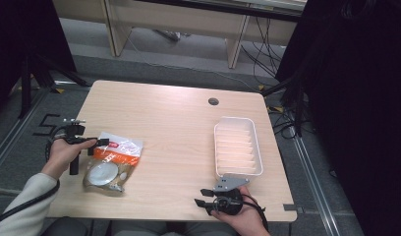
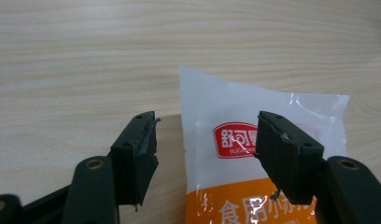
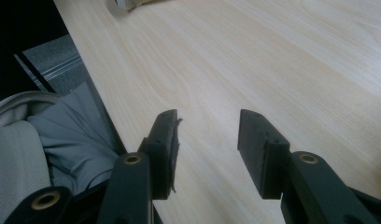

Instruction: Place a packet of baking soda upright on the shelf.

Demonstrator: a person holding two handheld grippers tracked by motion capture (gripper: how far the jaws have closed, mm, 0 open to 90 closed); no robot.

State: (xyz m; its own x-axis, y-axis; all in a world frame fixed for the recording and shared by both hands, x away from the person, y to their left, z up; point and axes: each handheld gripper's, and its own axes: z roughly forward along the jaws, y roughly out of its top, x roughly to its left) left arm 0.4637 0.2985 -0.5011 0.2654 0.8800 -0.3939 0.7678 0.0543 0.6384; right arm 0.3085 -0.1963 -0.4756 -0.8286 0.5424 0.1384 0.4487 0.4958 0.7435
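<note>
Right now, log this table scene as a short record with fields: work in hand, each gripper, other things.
work in hand: left gripper reaching the top edge of the snack bag
snack bag: white and orange, lying flat near the table's left edge
left gripper: fingers open, astride the bag's white top corner, not pressing it
right gripper: fingers open, nothing between them, over bare table near the front edge
white tray: empty, ribbed inside, right side of the table
</note>
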